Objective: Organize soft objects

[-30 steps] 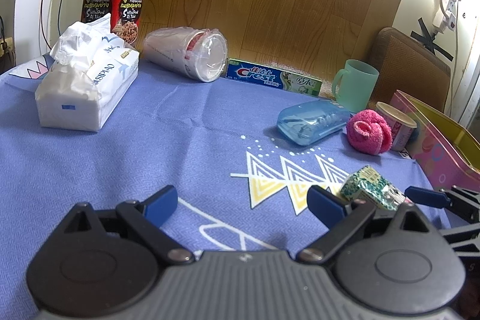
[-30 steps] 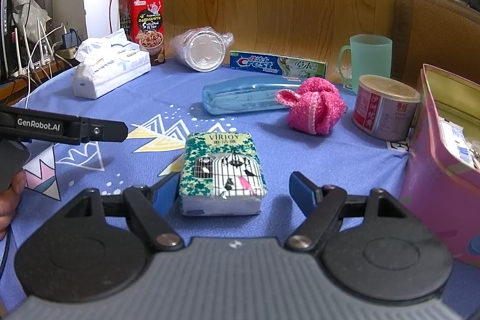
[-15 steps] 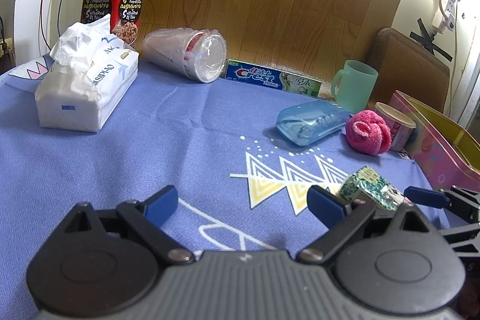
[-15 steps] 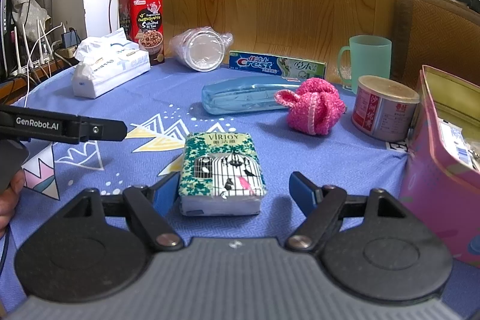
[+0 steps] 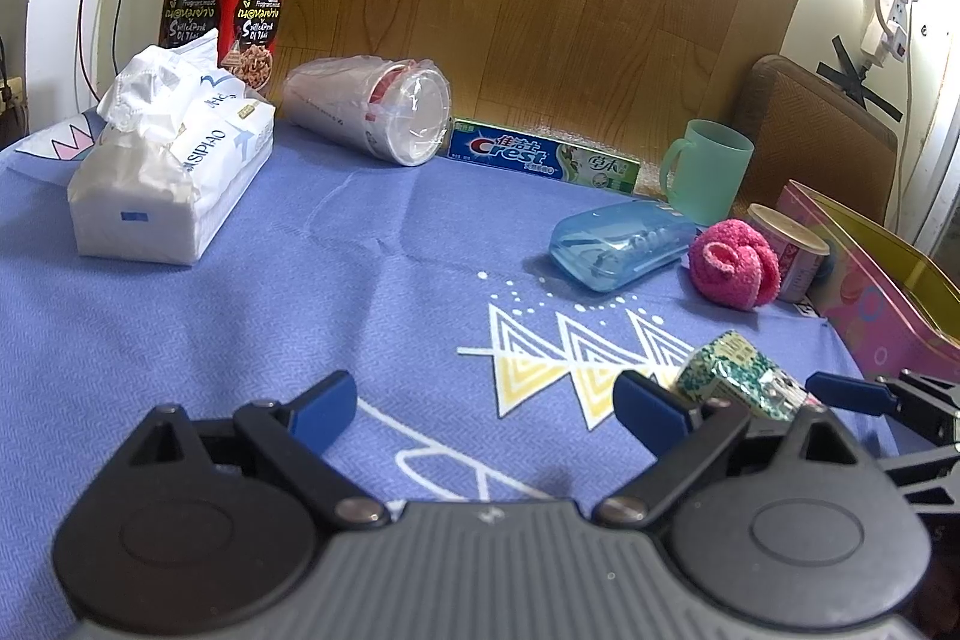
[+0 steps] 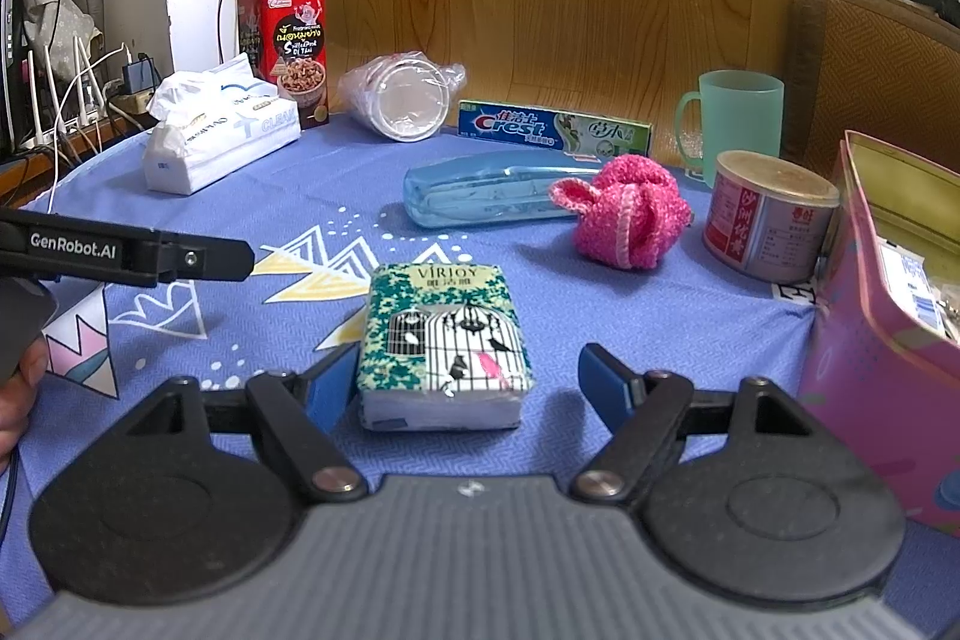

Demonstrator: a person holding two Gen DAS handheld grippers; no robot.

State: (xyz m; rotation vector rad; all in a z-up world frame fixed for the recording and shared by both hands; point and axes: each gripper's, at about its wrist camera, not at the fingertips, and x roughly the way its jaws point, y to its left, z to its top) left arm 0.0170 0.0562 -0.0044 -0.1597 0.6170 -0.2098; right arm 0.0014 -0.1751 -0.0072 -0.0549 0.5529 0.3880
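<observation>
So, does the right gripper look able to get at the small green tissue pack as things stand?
Probably yes: the right gripper stands open with the green tissue pack already lying between its fingers, nothing blocking either side.

Cluttered blue tablecloth (image 6: pixel 660 316), tissue pack (image 6: pixel 441 340)

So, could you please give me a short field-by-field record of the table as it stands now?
surface: blue patterned tablecloth
right gripper: open, straddling green tissue pack
left gripper: open, empty
soft items: pink knitted ball, white tissue pack, green tissue pack
container: pink tin, open, at right
</observation>
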